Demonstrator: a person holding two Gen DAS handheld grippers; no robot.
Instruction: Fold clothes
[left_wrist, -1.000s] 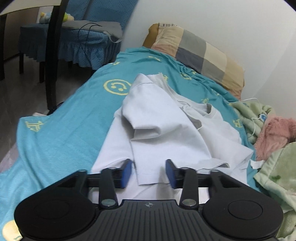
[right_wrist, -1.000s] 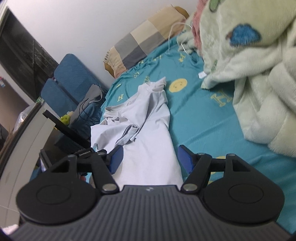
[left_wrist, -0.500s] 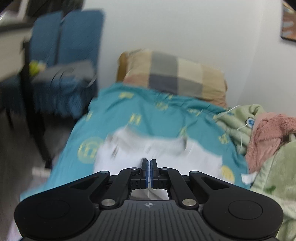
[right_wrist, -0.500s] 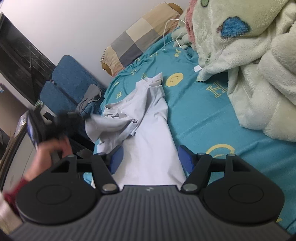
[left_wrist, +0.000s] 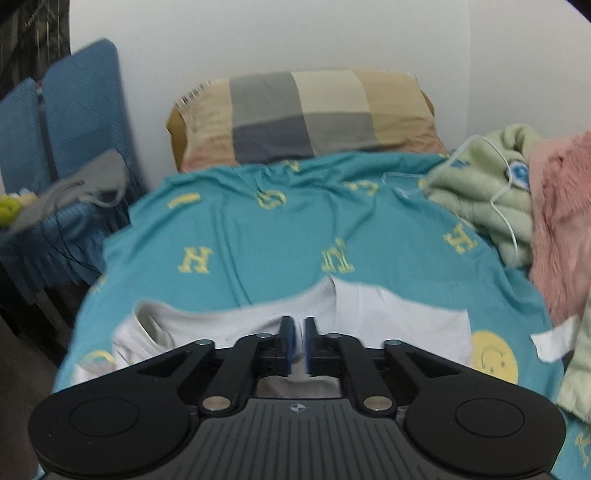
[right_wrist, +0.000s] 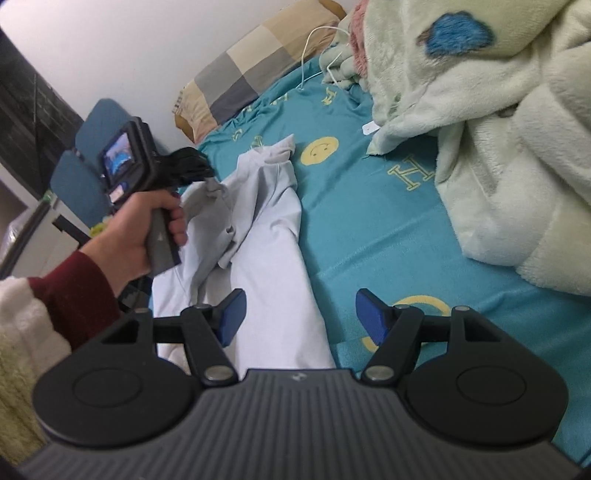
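A white T-shirt (right_wrist: 273, 258) lies crumpled on the teal bed sheet (right_wrist: 369, 206). My left gripper (left_wrist: 298, 347) is shut on a fold of the T-shirt (left_wrist: 388, 317) and holds it raised above the bed; in the right wrist view the left gripper (right_wrist: 207, 177) pinches the cloth at the shirt's left side. My right gripper (right_wrist: 297, 317) is open and empty, hovering over the shirt's lower part near the bed's front.
A checked pillow (left_wrist: 303, 114) lies at the head of the bed against the wall. Green and pink fleece blankets (right_wrist: 480, 110) pile along the right side, with a white cable (left_wrist: 506, 199) on them. A blue chair (left_wrist: 74, 122) with grey cloth stands left of the bed.
My left gripper has shut on a fold of the shirt and lifted it, its view swinging up toward the pillow. The right gripper has stayed open and nearly still.
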